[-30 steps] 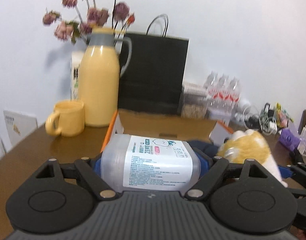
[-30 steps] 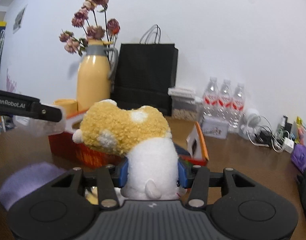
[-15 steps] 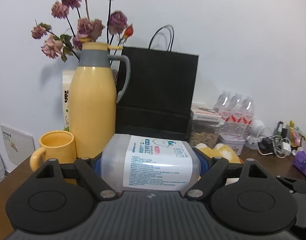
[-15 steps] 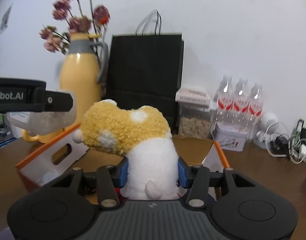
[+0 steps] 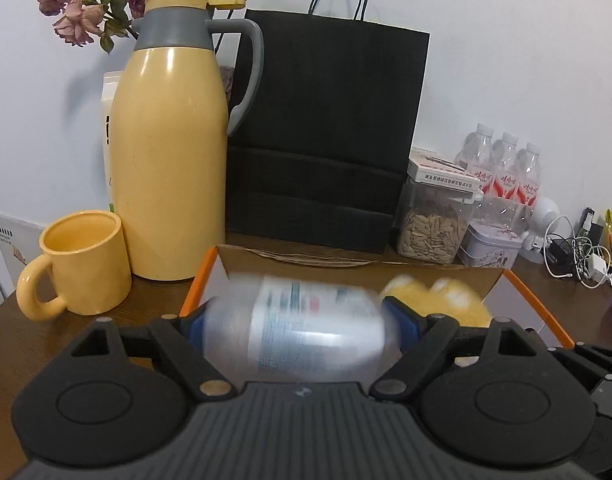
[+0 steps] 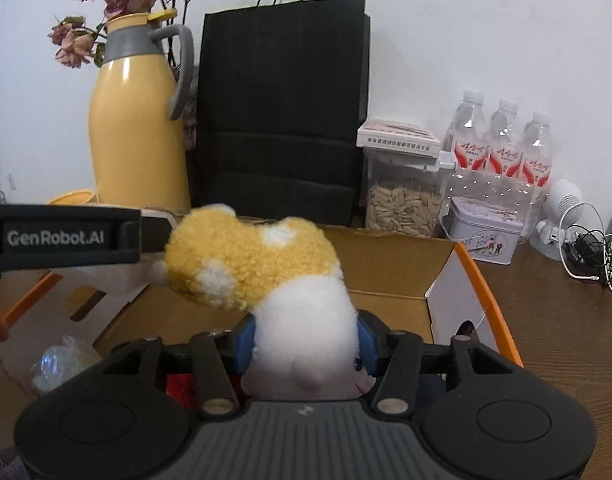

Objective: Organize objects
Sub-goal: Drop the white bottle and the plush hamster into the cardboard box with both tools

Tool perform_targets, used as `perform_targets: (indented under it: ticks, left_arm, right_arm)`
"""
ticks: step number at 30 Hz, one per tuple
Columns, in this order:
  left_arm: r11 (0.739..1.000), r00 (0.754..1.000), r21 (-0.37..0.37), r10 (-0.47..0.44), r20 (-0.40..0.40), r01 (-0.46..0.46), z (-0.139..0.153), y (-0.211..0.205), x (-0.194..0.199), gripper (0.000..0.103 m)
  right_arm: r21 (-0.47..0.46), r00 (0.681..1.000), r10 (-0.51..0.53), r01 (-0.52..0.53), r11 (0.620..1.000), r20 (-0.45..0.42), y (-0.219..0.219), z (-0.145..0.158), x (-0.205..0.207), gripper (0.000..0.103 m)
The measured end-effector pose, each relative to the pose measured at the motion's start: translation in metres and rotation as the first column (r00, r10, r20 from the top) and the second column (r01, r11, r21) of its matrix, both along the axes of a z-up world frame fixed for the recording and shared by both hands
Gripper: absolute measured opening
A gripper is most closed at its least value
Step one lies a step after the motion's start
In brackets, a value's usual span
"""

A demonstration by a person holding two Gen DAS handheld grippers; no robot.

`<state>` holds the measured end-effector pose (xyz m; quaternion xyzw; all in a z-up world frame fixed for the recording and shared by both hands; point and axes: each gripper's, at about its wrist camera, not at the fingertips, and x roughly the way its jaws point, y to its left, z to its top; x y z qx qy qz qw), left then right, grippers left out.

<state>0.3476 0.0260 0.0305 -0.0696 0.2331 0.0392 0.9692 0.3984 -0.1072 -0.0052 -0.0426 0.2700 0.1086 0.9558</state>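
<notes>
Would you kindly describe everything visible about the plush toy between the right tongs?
The plush toy is soft and fleecy: curly yellow-orange pile with white patches above, a smooth white body with a small nub below. It stands upright between the blue pads of the right tongs, whose jaws are opening, over the open cardboard box. The left wrist view shows it blurred.

A brown wooden table (image 5: 10,344) carries a yellow flask (image 5: 170,160). Left of the flask stands a yellow mug (image 5: 86,262); right of it, a black paper bag (image 5: 326,140), a seed jar (image 5: 434,224) and water bottles (image 5: 506,176). In front of the flask lies an open cardboard box (image 5: 346,268).
</notes>
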Motion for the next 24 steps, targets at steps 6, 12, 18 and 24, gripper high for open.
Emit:
perform_targets:
  ticks: [6, 12, 18, 24]
  left_arm:
    - [1.000, 1.000, -0.007, 0.003, 0.022, -0.002, 0.006, 0.002, -0.009, 0.103]
    - [1.000, 1.000, -0.011, 0.003, 0.026, -0.003, 0.011, 0.002, -0.014, 0.103]
    - [1.000, 0.999, -0.015, 0.005, 0.050, -0.004, 0.020, 0.004, -0.028, 0.103]
    - [1.000, 0.996, -0.006, -0.007, 0.088, 0.008, 0.032, 0.003, -0.052, 0.103]
  right_arm:
    - [-0.004, 1.000, -0.010, 0.010, 1.000, 0.024, -0.004, 0.010, -0.009, 0.103]
    - [-0.002, 0.999, -0.023, 0.024, 1.000, 0.045, -0.010, 0.015, -0.016, 0.103]
    - [-0.010, 0.997, -0.015, 0.016, 1.000, 0.071, -0.011, 0.021, -0.028, 0.103]
    - [-0.014, 0.993, 0.003, -0.002, 1.000, 0.115, -0.012, 0.031, -0.049, 0.103]
